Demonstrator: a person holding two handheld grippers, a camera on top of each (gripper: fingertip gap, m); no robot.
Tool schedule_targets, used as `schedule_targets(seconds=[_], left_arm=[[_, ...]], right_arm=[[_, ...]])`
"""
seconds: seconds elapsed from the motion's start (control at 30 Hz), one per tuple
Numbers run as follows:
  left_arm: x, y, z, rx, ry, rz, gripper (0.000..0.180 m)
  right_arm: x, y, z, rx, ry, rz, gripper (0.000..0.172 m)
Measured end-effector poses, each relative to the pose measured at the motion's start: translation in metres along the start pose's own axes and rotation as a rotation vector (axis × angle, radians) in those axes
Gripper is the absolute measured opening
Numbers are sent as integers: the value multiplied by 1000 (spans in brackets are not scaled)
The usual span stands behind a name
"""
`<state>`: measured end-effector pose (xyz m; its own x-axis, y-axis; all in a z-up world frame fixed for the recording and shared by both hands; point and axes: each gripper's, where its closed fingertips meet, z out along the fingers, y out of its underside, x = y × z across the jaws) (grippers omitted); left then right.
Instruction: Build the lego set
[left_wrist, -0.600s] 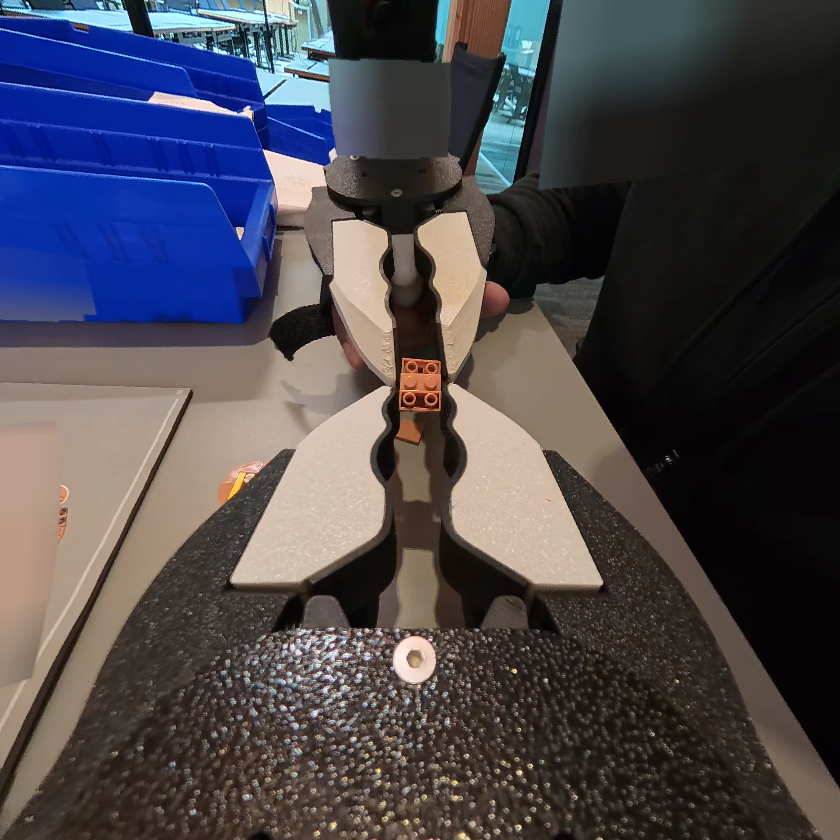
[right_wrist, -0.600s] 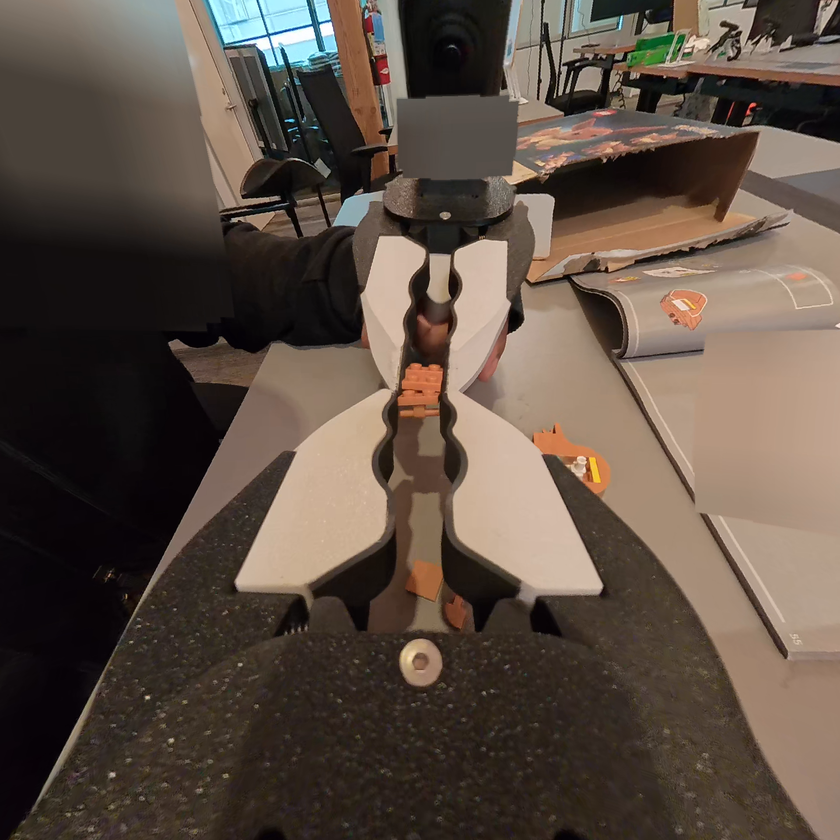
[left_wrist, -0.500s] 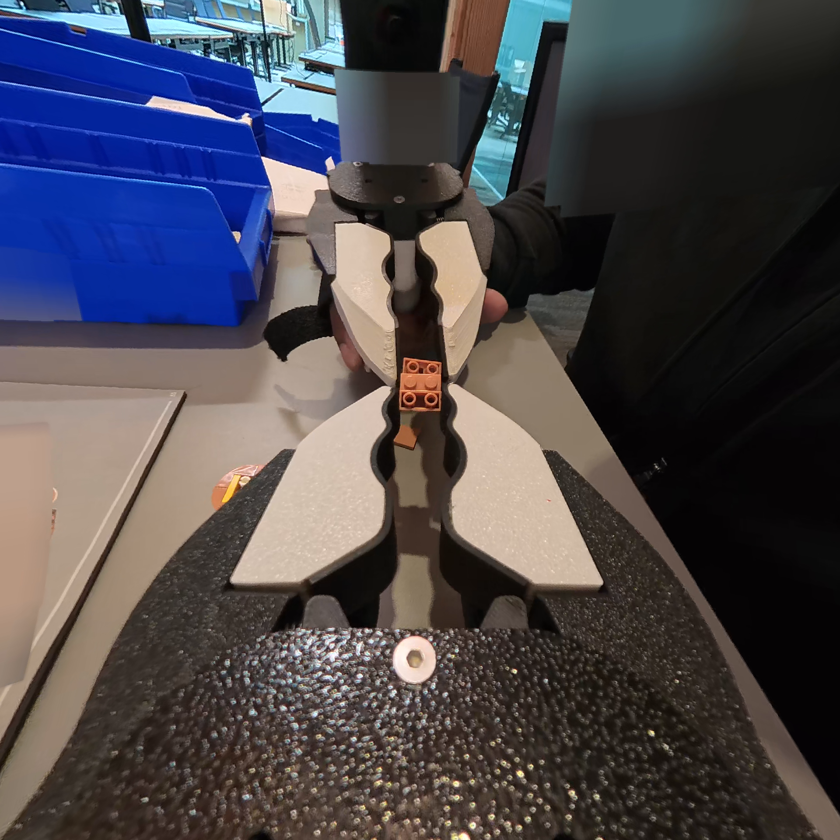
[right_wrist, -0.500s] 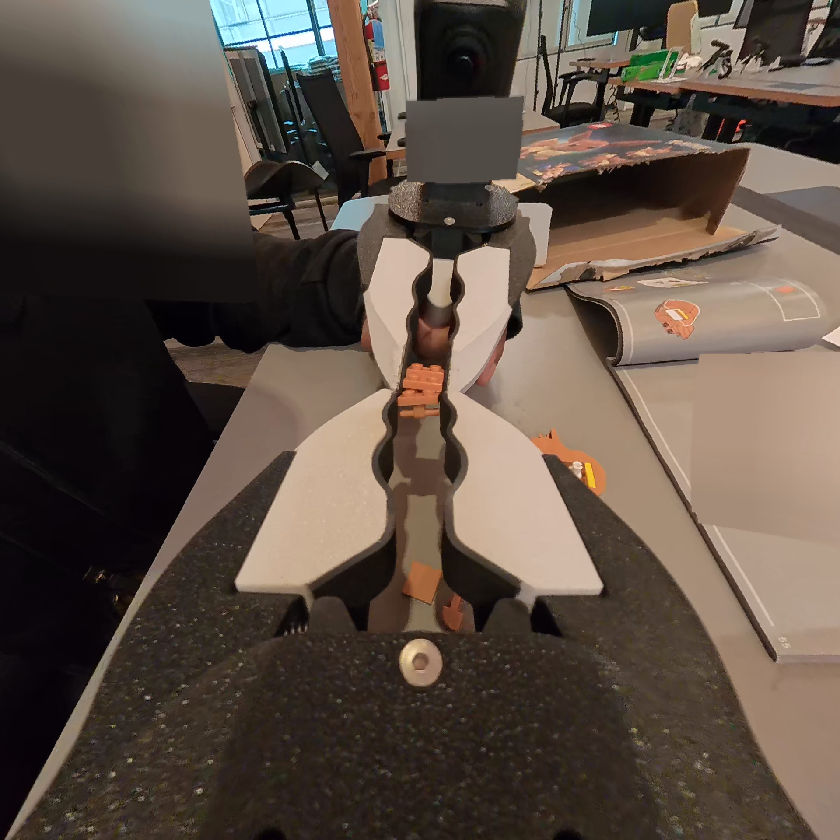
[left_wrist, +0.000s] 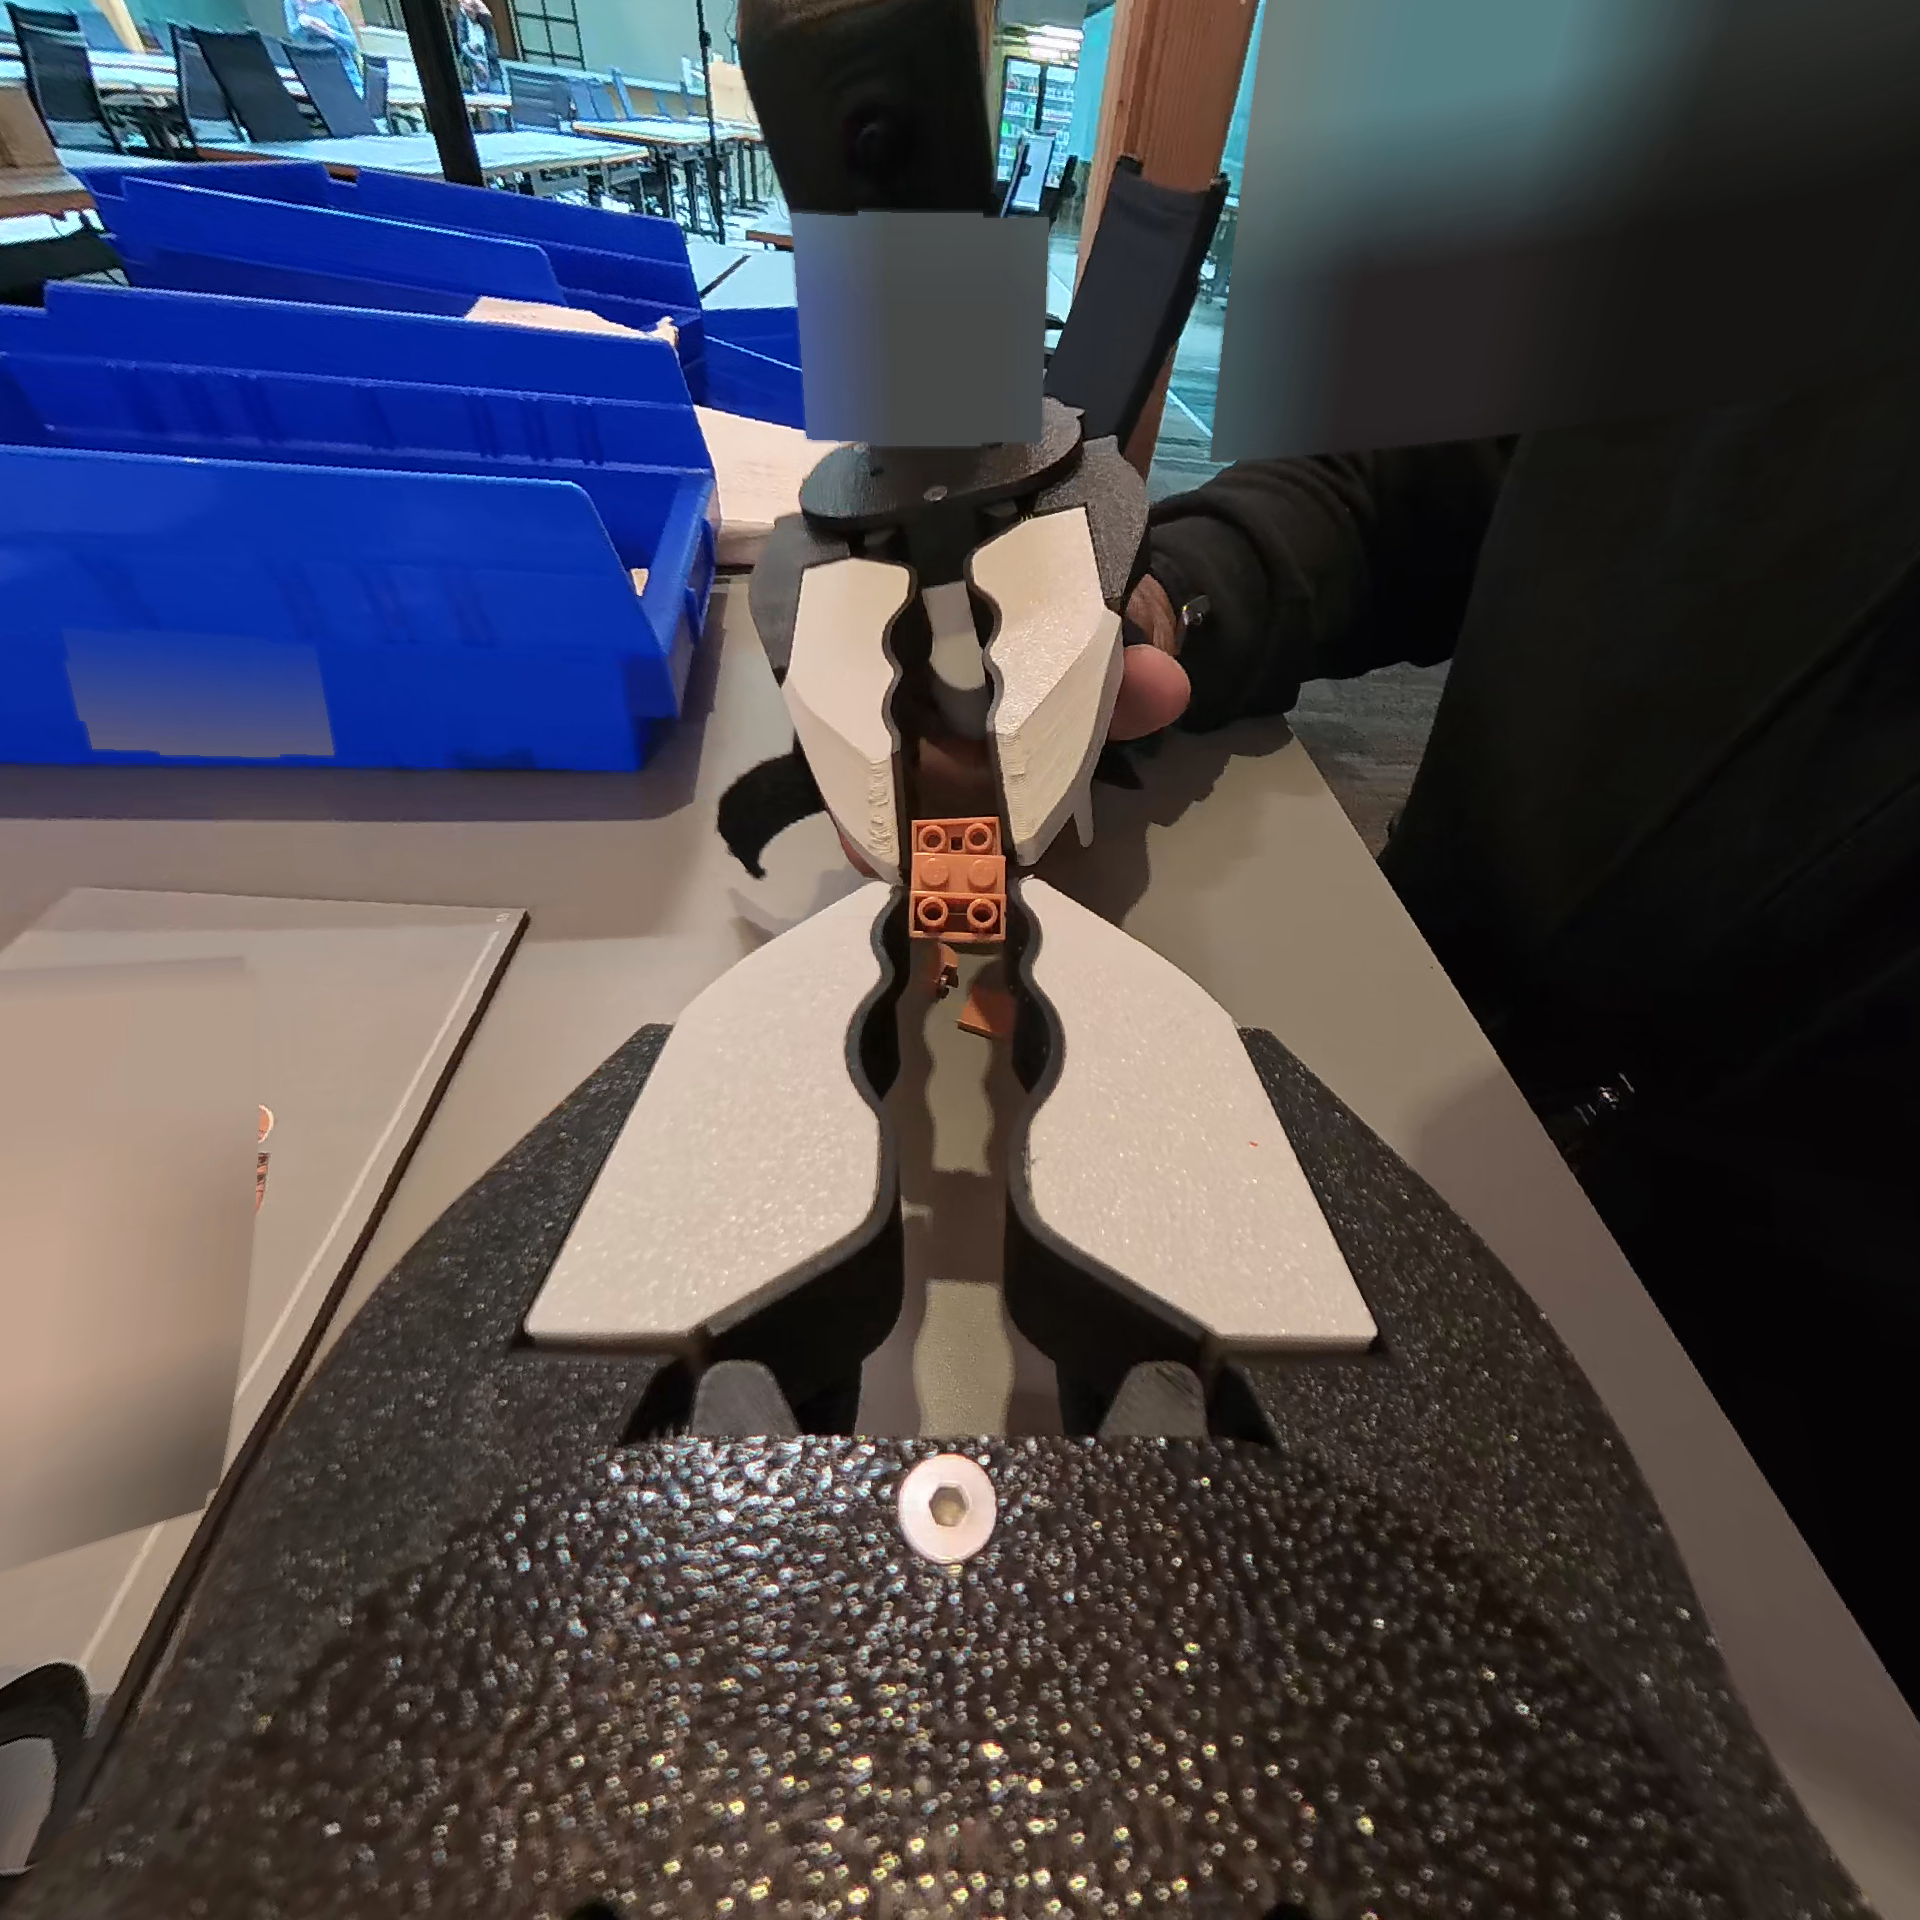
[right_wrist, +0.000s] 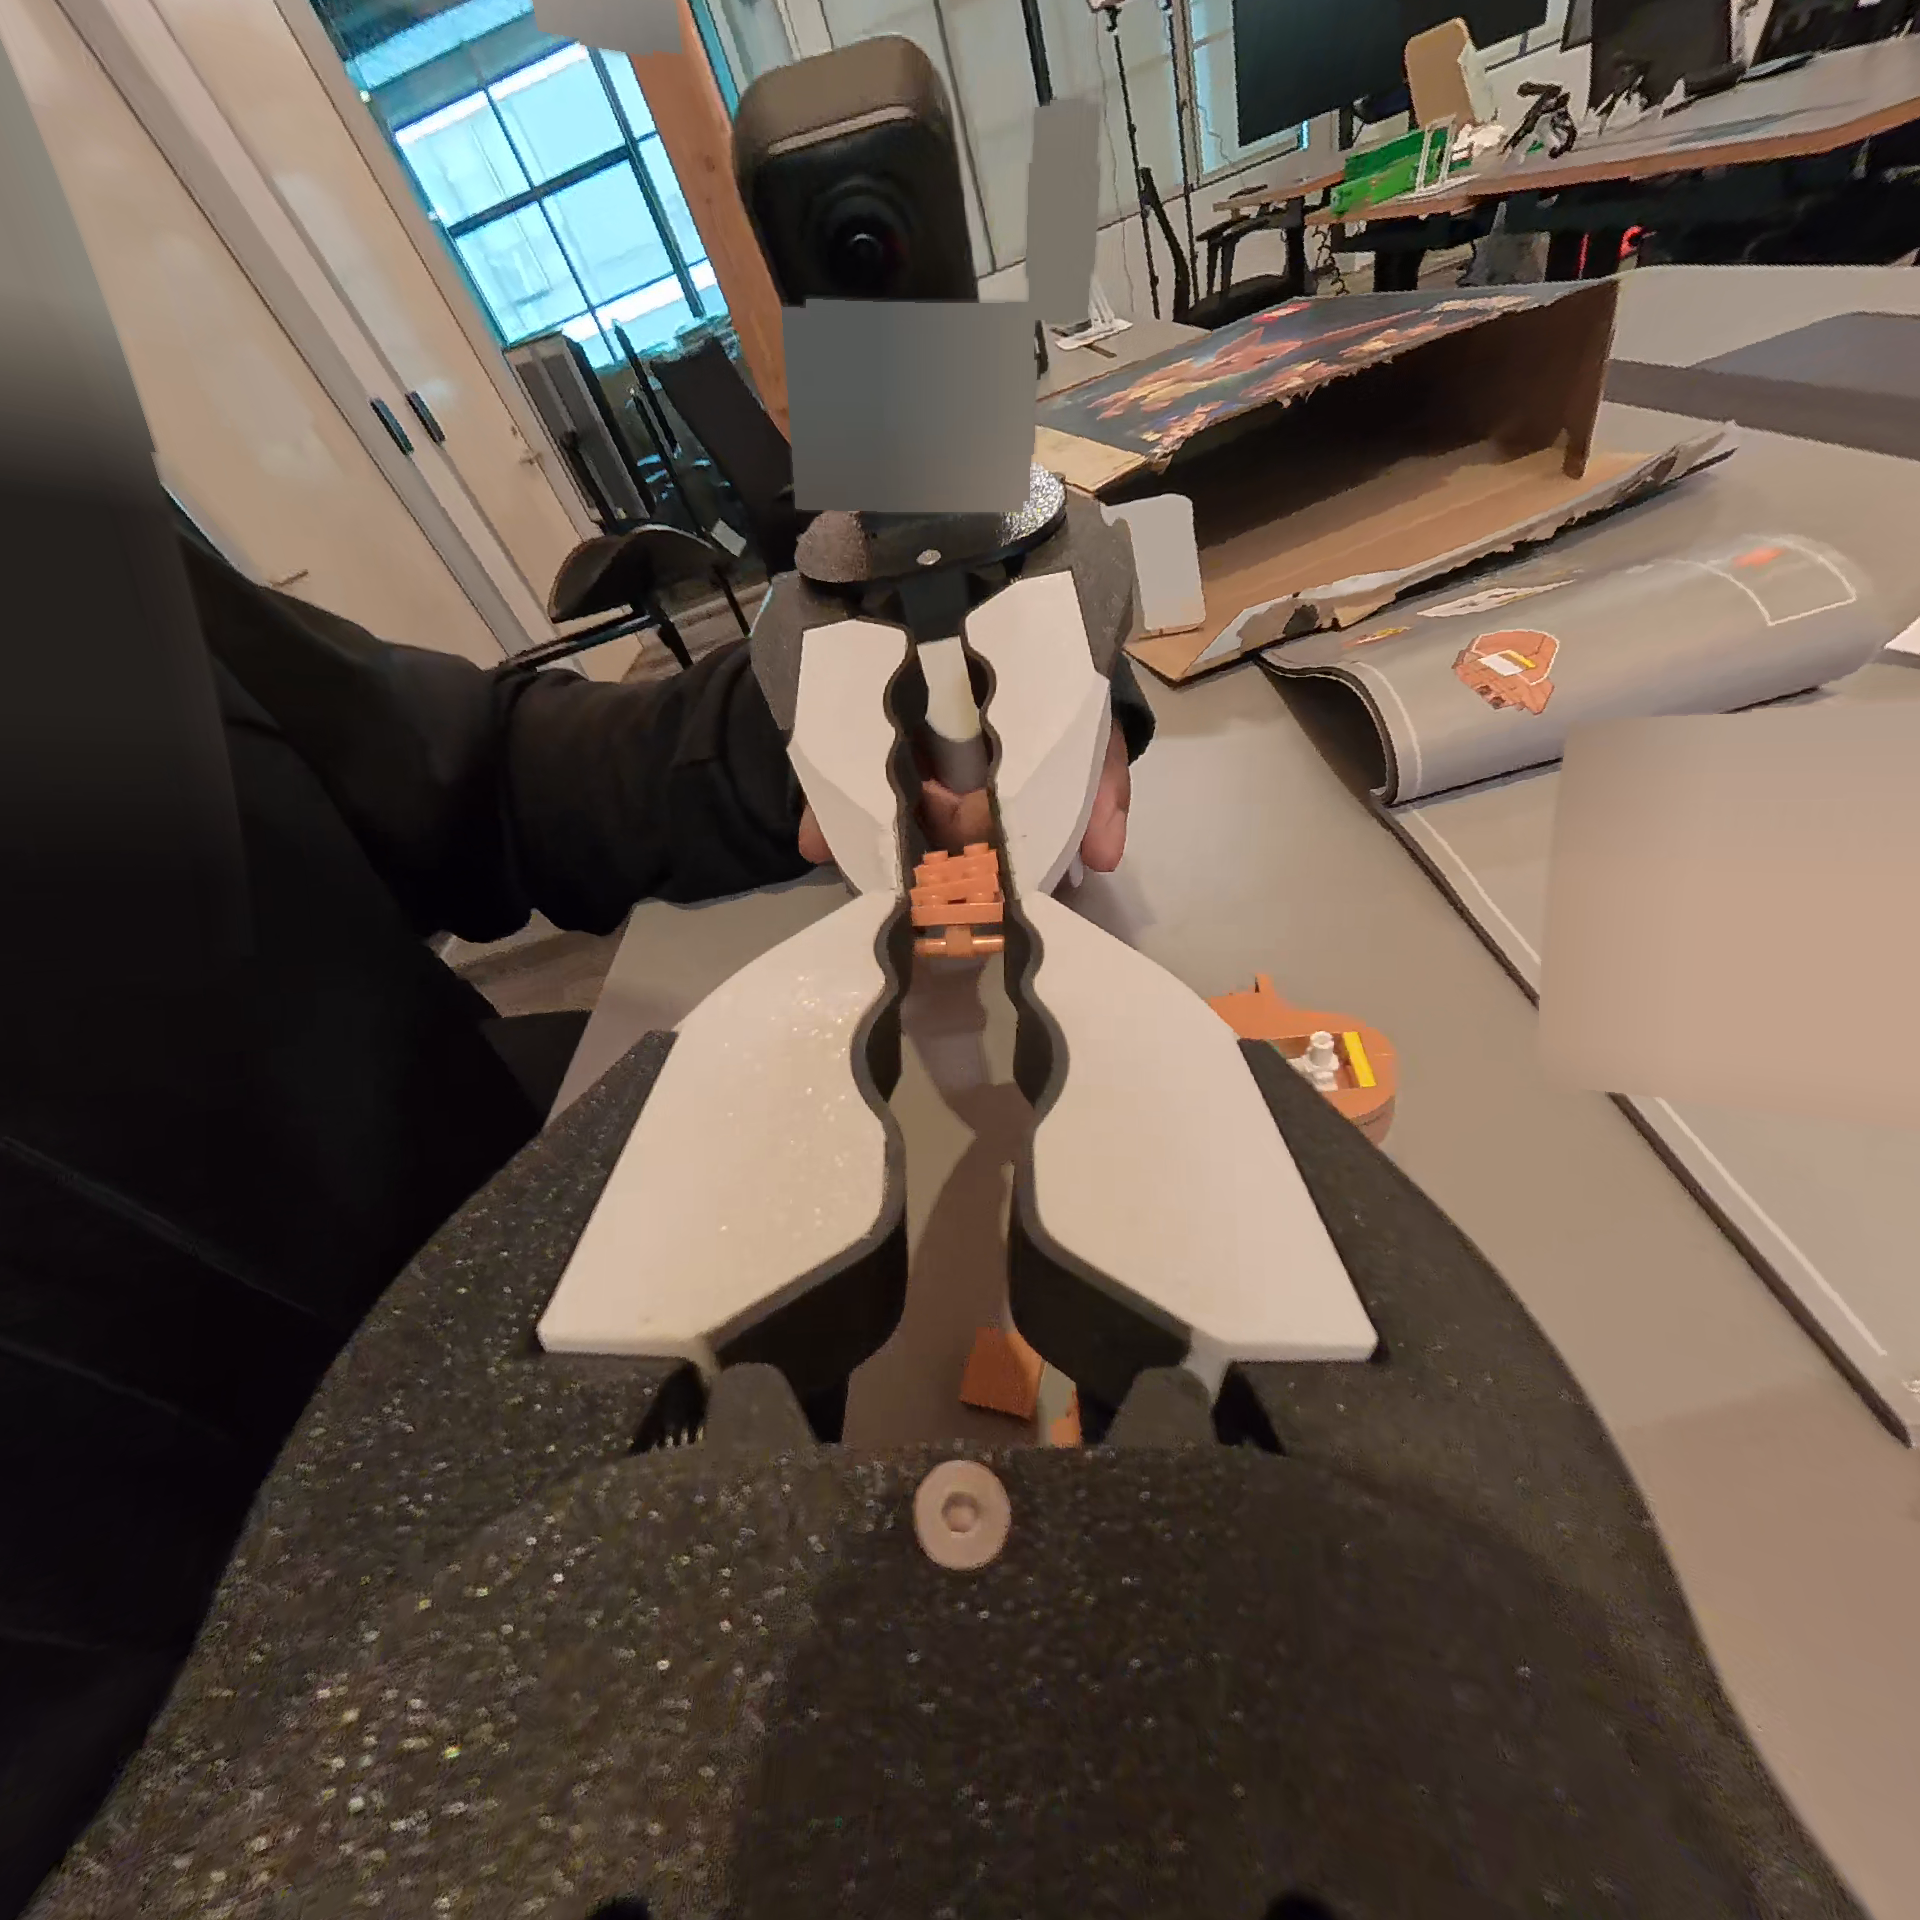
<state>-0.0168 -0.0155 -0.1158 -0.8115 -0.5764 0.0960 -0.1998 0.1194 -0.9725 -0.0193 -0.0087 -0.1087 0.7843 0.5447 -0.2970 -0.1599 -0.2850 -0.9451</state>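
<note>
Grey tabletop (left_wrist: 1226, 935) in an open office carries everything you are working with. Held in the air above its near edge, between your two tools, is a small stack of orange-brown studded plastic bricks (left_wrist: 957, 875): rigid, very light, with smooth sides that could slip, and I judge its press-fit joints would part under a twist. Take it by the flat side faces, squarely. It looks like three short layers with round studs showing, and a thin clip-like plate at the end nearer the right tool.

Your left gripper (left_wrist: 957, 912) is clamped on one end of the stack, your right gripper (right_wrist: 957, 909) on the other, tips almost touching.

Below lie two loose brown pieces (left_wrist: 982, 1013). A rounded orange brick model with a white peg and yellow tile (right_wrist: 1320, 1060) sits nearby, beside an open grey instruction booklet (right_wrist: 1621, 665). Blue plastic bins (left_wrist: 343, 582) line the far side, and a torn cardboard box (right_wrist: 1403, 436) lies beyond the booklet.
</note>
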Motion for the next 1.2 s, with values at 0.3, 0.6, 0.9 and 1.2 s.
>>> schedule_targets(seconds=[0.3, 0.6, 0.9, 1.2], left_arm=[[-3, -1, 0, 14, -9, -27, 17], [1, -1, 0, 19, 25, -48, 17], [7, -4, -1, 36, 76, -67, 17], [3, -7, -1, 51, 40, -55, 16]], right_arm=[[3, -3, 0, 40, -3, 76, 16], [-1, -2, 1, 35, -17, 37, 16], [-7, -5, 1, 49, -37, -18, 16], [-5, -6, 0, 60, -34, -7, 17]])
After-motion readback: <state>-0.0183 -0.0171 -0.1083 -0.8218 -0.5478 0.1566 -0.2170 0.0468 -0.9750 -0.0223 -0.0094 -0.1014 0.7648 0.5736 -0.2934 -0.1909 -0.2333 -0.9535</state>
